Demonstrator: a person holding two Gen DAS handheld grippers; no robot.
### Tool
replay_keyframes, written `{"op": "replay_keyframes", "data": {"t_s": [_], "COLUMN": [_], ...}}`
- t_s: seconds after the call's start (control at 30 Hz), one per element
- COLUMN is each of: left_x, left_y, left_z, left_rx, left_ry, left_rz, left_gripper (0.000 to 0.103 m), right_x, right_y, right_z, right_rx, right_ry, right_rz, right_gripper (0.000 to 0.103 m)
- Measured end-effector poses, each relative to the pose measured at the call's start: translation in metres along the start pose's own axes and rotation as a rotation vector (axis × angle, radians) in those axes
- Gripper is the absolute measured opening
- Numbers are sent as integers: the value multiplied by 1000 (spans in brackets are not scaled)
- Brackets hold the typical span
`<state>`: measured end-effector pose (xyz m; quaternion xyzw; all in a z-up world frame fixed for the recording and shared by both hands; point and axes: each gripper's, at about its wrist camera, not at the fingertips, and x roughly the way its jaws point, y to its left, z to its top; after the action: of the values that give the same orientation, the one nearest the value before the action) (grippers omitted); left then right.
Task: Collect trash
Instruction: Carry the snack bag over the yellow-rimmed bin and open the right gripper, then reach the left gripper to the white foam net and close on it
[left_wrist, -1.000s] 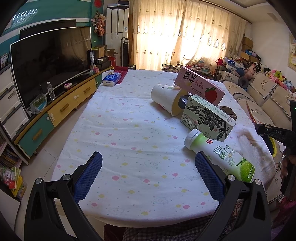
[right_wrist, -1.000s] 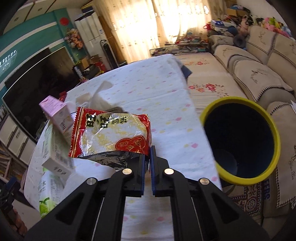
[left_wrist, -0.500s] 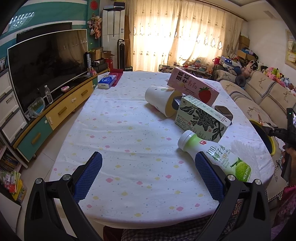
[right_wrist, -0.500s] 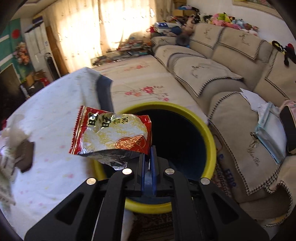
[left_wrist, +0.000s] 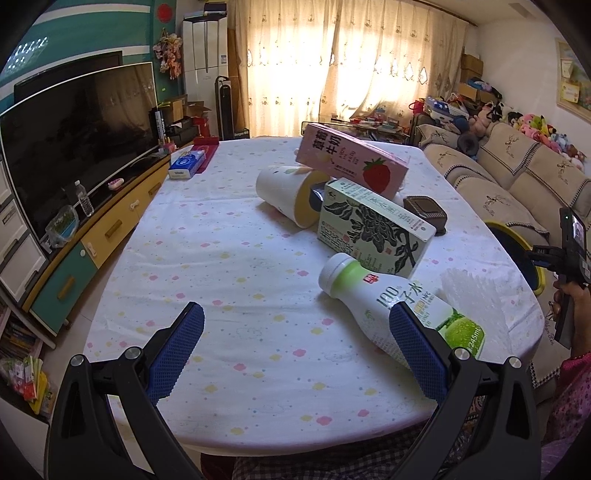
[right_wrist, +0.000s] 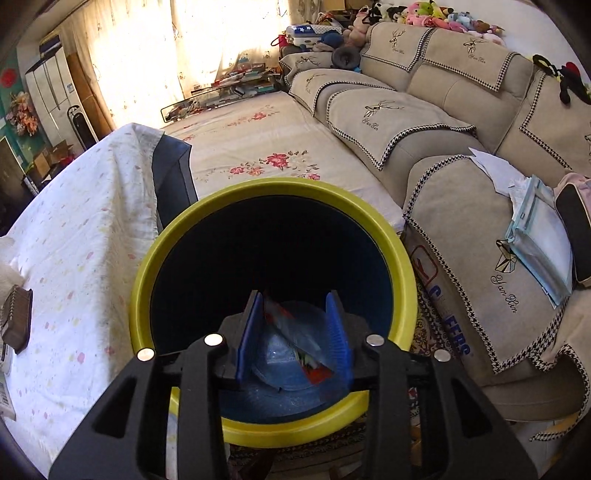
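My right gripper (right_wrist: 294, 297) hangs over the yellow-rimmed bin (right_wrist: 258, 188), its jaws opening. The red and silver snack bag (right_wrist: 291, 332) slips loose between the fingers, down inside the bin, and no pad presses on it. My left gripper (left_wrist: 295, 314) stands open above the near part of the table (left_wrist: 207, 258), with nothing between its fingers. On the table lie a white and green drink bottle (left_wrist: 369, 291), a green and black carton (left_wrist: 369, 229), a pink strawberry milk carton (left_wrist: 347, 158), a paper cup (left_wrist: 284, 192) and a dark plastic tray (left_wrist: 424, 214).
The bin (left_wrist: 513, 236) stands on the floor by the table's right edge, next to a beige sofa (right_wrist: 461, 155). A white crumpled sheet (left_wrist: 476, 295) lies near the bottle. A blue tissue box (left_wrist: 186, 164) sits at the far left; a TV (left_wrist: 74, 140) stands beyond.
The right gripper swung from over the table to above the bin and came down. Its jaws, shut on the snack bag before, have parted and the bag drops. The left gripper shifted slightly.
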<state>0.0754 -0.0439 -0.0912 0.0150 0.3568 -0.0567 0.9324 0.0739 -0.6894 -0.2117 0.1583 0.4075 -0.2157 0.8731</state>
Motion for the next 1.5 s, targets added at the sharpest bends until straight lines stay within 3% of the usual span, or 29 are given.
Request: {"op": "replay_keyframes", "data": {"t_s": [0.13,0.3,0.53,0.67,0.83,0.97,1.17,1.43,1.5], "left_x": [0,-4,-18,-18,-1,26,54,80,86], "left_y": [-10,-35,-85,-125,-178,-204,-215,-227,-230], "left_z": [0,1,8,20,33,33,31,17,15], "left_rx": [8,37,155,263,392,419,427,434,431], "left_ry": [10,18,29,61,119,235,338,428,434], "left_rz": [-29,-127,-271,-288,-255,-229,-163,-166,-170], "left_gripper": [99,99,99,99,99,99,99,99,88], "right_x": [-6,-12,-10,-12,-21,-28,-29,-19,-18], "right_y": [0,1,0,-3,-9,-14,-20,-23,-25], "right_z": [0,-2,-6,-8,-9,-9,-9,-15,-17], "right_rx": [7,3,7,19,37,46,61,71,75], "right_ry": [-10,-17,-3,-6,-22,-39,-45,-25,-22], "right_rz": [9,27,45,62,87,110,147,186,192], "right_gripper": [37,41,42,42,44,48,51,51,51]}}
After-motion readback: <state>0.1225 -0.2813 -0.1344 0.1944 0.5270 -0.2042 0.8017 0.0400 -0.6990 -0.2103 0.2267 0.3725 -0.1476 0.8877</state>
